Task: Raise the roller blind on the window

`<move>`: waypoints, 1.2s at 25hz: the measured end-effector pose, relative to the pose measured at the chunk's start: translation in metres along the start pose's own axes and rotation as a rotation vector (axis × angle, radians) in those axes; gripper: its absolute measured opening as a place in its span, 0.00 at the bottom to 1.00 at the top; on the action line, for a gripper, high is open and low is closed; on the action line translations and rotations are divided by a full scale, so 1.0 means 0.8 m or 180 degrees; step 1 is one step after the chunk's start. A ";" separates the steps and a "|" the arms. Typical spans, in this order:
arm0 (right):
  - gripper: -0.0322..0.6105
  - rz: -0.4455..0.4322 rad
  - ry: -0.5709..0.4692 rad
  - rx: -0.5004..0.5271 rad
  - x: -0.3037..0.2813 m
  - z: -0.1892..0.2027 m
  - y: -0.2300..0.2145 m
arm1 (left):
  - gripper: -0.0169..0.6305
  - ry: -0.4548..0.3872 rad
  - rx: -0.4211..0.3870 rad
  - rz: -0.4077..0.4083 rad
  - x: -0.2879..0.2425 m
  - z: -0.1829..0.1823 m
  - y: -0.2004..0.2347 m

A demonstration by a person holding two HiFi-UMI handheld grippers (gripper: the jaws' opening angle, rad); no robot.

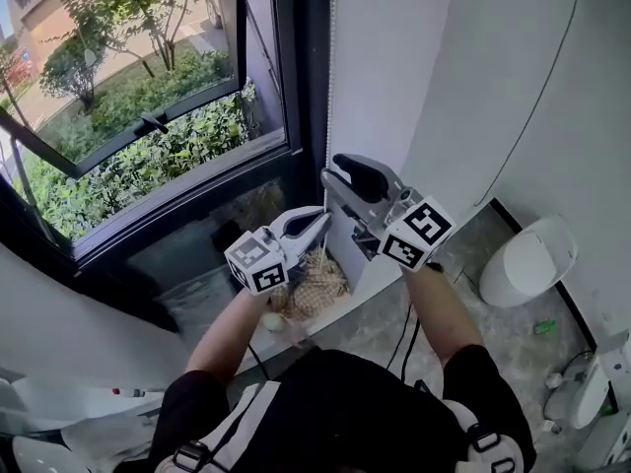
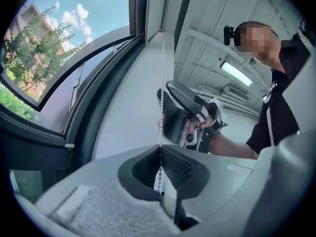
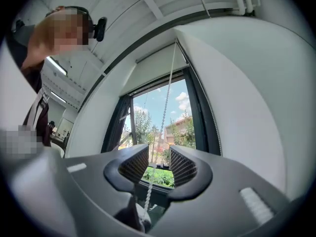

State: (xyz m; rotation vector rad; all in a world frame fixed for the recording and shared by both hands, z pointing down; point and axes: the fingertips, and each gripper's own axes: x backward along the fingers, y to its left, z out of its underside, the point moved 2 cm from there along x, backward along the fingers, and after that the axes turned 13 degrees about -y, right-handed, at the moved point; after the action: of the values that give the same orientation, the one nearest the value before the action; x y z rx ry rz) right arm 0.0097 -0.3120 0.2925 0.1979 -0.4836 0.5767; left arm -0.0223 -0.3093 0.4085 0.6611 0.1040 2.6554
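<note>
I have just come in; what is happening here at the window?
A person stands at the window with a hand-held gripper in each hand and works the bead chain of the roller blind. The left hand-held gripper is shut on the chain. The right hand-held gripper, higher up, is open, with the chain running loose between its jaws. The blind seems to cover only the top of the window.
</note>
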 end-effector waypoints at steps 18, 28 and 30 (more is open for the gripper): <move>0.08 0.0062 -0.0386 -0.0019 -0.008 -0.030 -0.004 | 0.04 0.0051 -0.0002 -0.0042 0.008 0.017 -0.007; 0.06 0.0258 0.0736 -0.0183 0.090 0.161 0.008 | 0.05 0.1298 0.0463 -0.0124 0.103 0.196 -0.001; 0.06 0.0294 0.0720 -0.0201 0.094 0.159 0.006 | 0.17 0.1222 0.0446 -0.0074 0.109 0.185 0.000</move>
State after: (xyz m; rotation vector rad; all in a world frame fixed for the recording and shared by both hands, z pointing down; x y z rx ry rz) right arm 0.0135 -0.3118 0.4402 0.0490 -0.2919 0.6645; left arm -0.0237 -0.2782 0.5772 0.1806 0.4046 2.7370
